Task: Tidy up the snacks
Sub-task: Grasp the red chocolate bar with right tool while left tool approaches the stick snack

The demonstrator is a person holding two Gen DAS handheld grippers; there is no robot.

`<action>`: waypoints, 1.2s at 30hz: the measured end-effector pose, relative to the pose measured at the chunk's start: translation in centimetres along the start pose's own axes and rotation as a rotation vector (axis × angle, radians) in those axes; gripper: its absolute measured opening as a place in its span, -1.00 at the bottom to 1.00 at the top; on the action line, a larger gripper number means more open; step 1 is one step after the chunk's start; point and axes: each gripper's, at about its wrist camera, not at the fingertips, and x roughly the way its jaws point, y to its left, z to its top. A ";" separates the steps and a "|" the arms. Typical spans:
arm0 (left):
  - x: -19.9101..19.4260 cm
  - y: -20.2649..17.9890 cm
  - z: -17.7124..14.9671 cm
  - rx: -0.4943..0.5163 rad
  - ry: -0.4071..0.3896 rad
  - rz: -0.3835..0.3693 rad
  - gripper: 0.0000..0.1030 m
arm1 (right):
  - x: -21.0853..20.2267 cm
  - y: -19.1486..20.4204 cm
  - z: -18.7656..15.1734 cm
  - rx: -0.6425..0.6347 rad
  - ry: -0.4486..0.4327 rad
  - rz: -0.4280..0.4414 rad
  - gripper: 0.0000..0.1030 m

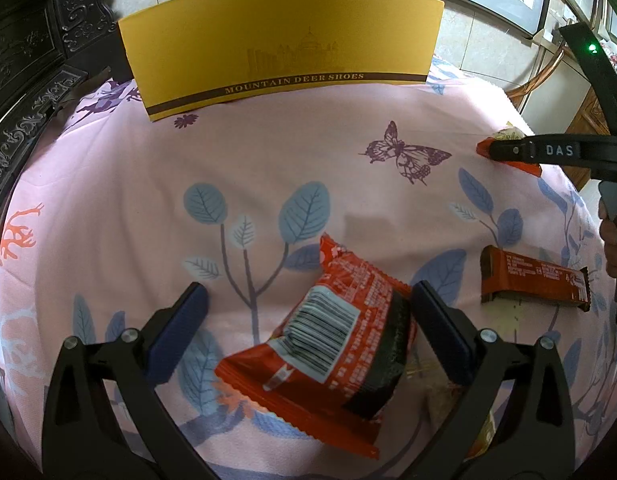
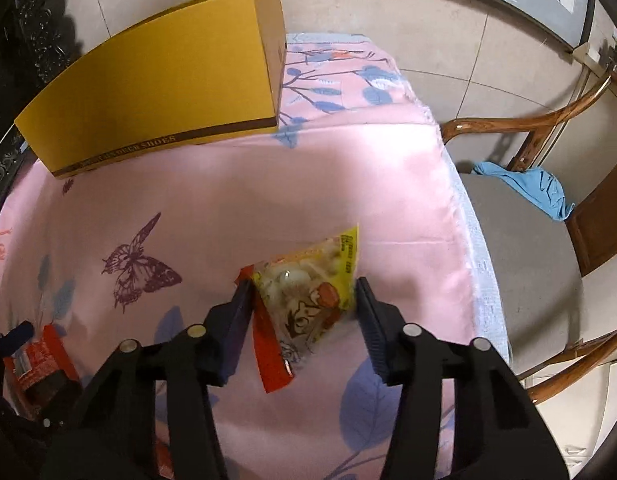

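Even daylight, sharp focus, strong fisheye distortion.
Soft shadows fall on the tablecloth; floor tiles show mild glare; corners vignette black.

Tabletop middle bare, open passage. Yellow box blocks far edge. Chair just beside tabletop's right edge.

Left gripper: matte black angular arms, round silver screws at the pivots, ribbed dark-blue pads on the fingers. Right gripper: same black build, silver screws, ribbed dark pads. From the left wrist view: white "DAS" lettering on the right gripper's side, small green light on the black bar above it.
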 end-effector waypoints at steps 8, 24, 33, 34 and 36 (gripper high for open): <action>-0.2 0.0 0.0 -0.015 -0.008 0.001 0.86 | -2.3 1.2 -1.7 -0.051 0.059 0.037 -0.01; -2.8 -0.8 -0.9 -0.035 0.003 -0.084 -0.21 | -7.1 1.8 -4.9 -0.110 0.048 0.101 -0.01; -3.0 -1.2 -1.0 0.013 0.025 -0.067 -0.19 | -6.2 2.6 -6.0 -0.115 0.090 0.064 0.48; -2.9 -1.2 -1.0 0.012 0.027 -0.064 -0.16 | -5.9 2.5 -6.3 -0.099 0.105 0.072 0.48; -3.0 -1.3 -0.9 0.021 0.029 -0.060 -0.15 | -5.1 2.6 -7.1 -0.098 0.140 0.070 0.72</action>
